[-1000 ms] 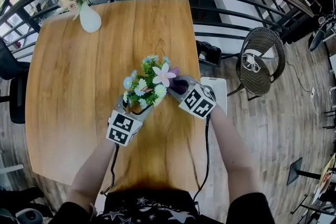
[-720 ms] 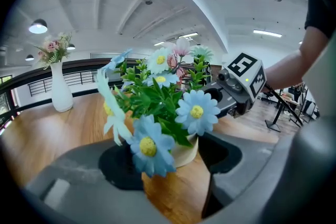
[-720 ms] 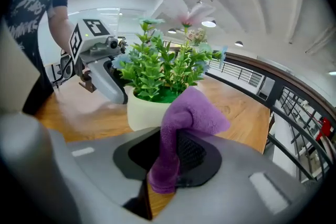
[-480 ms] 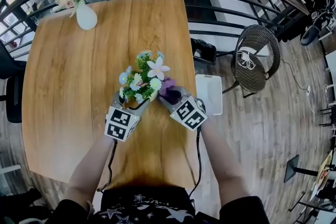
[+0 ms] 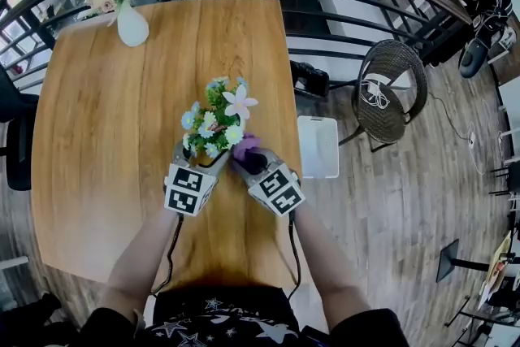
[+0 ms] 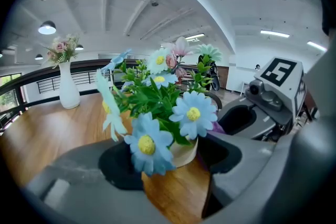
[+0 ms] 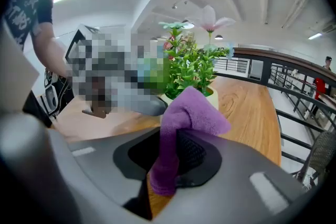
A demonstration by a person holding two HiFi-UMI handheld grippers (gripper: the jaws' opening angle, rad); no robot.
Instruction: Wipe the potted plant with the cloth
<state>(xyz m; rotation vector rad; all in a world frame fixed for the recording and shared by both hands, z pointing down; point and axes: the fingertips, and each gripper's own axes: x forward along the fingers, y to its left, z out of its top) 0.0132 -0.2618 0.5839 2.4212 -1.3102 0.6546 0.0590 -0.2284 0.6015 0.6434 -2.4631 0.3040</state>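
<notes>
- On the table (image 5: 97, 93), left gripper (image 5: 201, 161) clamps the pot (image 6: 186, 153); right gripper (image 5: 245, 162) pinches the cloth (image 7: 191, 110).
- Cloth has slid round the pot's near side: wiping looks underway.

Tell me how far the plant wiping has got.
Done: the left tool grips the potted plant, and the right tool grips the purple cloth. In hand: the cloth is beside the plant's base, contact unclear. Left: the wiping itself; no cleaned area shows.
</notes>
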